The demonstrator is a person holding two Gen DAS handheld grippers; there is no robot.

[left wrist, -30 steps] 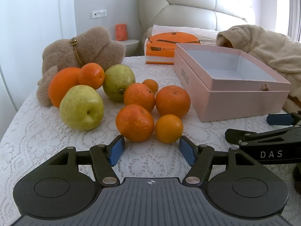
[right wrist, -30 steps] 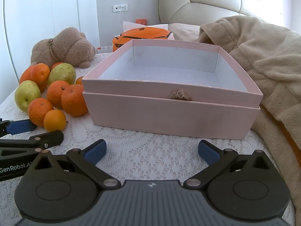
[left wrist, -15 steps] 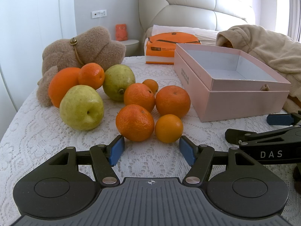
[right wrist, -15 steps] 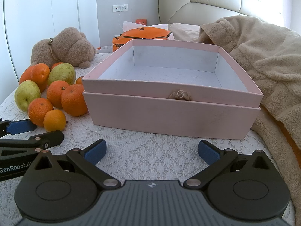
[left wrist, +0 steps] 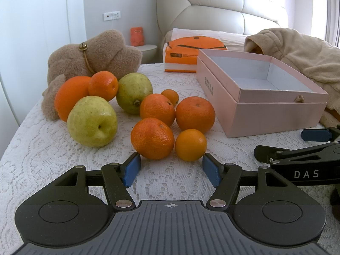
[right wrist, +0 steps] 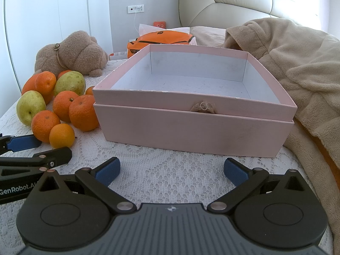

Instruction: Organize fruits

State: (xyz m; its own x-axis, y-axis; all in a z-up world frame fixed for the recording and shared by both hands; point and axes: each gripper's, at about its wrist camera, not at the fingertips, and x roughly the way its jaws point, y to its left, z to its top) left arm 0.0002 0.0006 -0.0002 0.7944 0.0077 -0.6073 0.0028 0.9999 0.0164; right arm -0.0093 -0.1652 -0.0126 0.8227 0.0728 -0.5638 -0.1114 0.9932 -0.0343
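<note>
The left gripper is hovering with jaws wide and empty, just short of the nearest mandarin. The right gripper is likewise gaping, grasping nothing, facing the pink box, which is sitting empty beside the fruit pile. One small orange is peeking out half hidden behind another. The blanket is running off frame.

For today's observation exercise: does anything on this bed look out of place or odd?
Yes. The fruit lies loose on the lace cover beside the teddy bear, while the pink box stands empty. A small frayed tag hangs at its front rim.
</note>
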